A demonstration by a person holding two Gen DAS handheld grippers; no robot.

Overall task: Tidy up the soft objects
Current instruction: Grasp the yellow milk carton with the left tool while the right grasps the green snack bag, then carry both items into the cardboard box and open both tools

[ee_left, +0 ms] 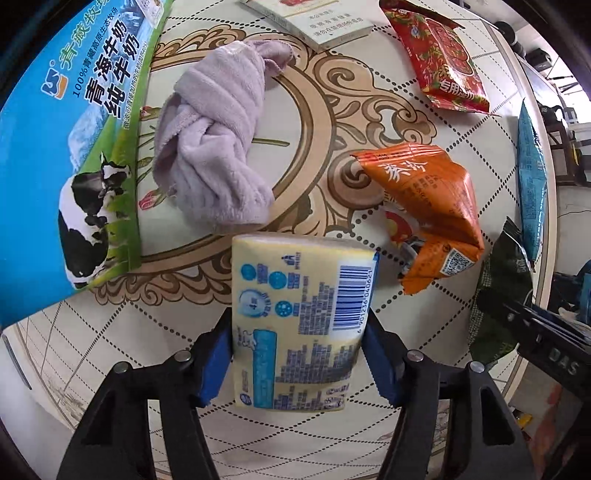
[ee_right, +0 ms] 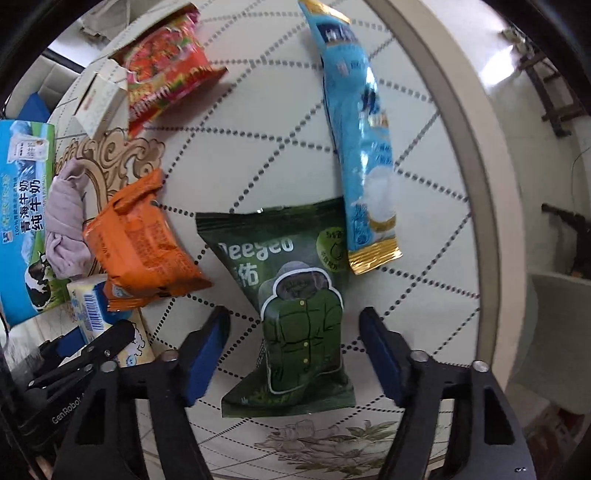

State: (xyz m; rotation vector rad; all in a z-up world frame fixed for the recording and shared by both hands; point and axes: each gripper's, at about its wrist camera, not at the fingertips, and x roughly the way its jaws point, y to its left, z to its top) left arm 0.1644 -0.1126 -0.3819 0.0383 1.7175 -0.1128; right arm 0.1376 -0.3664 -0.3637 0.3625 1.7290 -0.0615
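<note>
My left gripper (ee_left: 297, 347) is shut on a yellow tissue pack (ee_left: 299, 317), its blue pads pressing both sides; the pack also shows in the right wrist view (ee_right: 92, 314). A knotted lilac towel (ee_left: 218, 147) lies just beyond it on the round table (ee_left: 325, 110). An orange snack bag (ee_left: 428, 206) lies to the right. My right gripper (ee_right: 293, 354) is open, its fingers on either side of a green snack bag (ee_right: 291, 314) that lies flat on the table.
A blue-green milk carton box (ee_left: 70, 147) stands at the left. A white box (ee_left: 314, 22) and a red snack bag (ee_left: 439, 55) lie at the back. A long blue packet (ee_right: 362, 140) lies near the table's right rim (ee_right: 476, 184).
</note>
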